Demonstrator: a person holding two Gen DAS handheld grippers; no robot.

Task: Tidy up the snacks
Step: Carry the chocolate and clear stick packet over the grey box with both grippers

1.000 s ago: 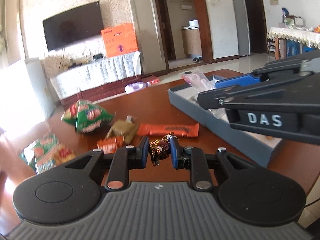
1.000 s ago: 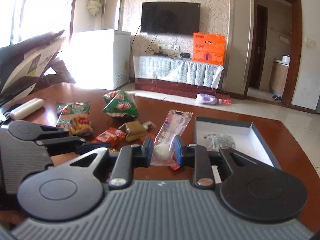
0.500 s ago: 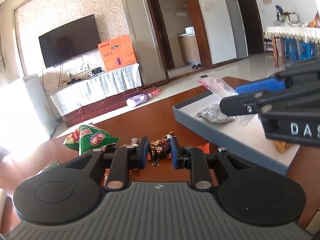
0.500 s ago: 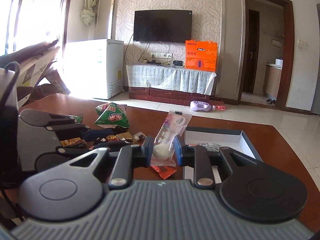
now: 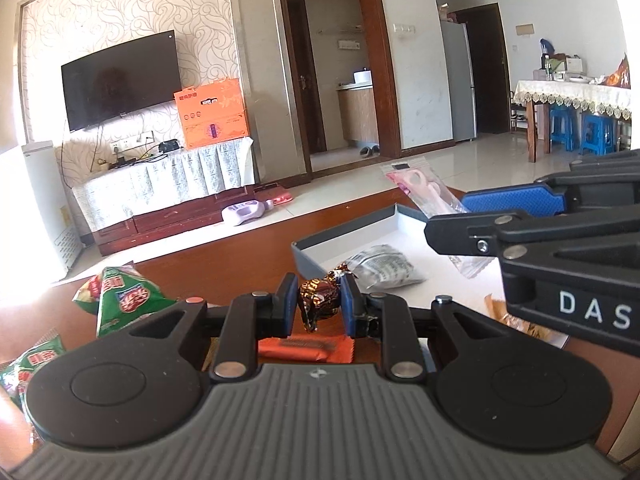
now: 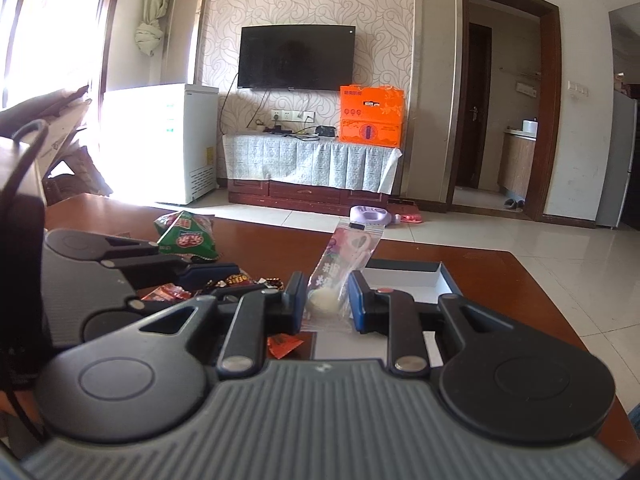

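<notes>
My left gripper [image 5: 319, 298] is shut on a brown foil-wrapped candy [image 5: 320, 294], held near the front left corner of the grey box [image 5: 306, 258]. Inside the box lies a silver packet [image 5: 384, 266]. My right gripper [image 6: 324, 300] is shut on a clear pink lollipop packet [image 6: 348, 258], whose top sticks up over the box [image 6: 440, 280]. In the left wrist view the right gripper [image 5: 508, 206] comes in from the right above the box with the pink packet [image 5: 424, 192].
Loose snacks lie on the brown table [image 5: 240, 256]: a green puffed bag [image 5: 120, 296], an orange bar [image 5: 304, 350], another green packet [image 5: 28, 364], small red wrappers [image 6: 168, 294]. The left gripper's body [image 6: 92, 276] fills the left of the right wrist view.
Both grippers moved toward the box with their snacks still held. The candy now sits near the box's corner, and the loose snacks have slid lower and left in view.
</notes>
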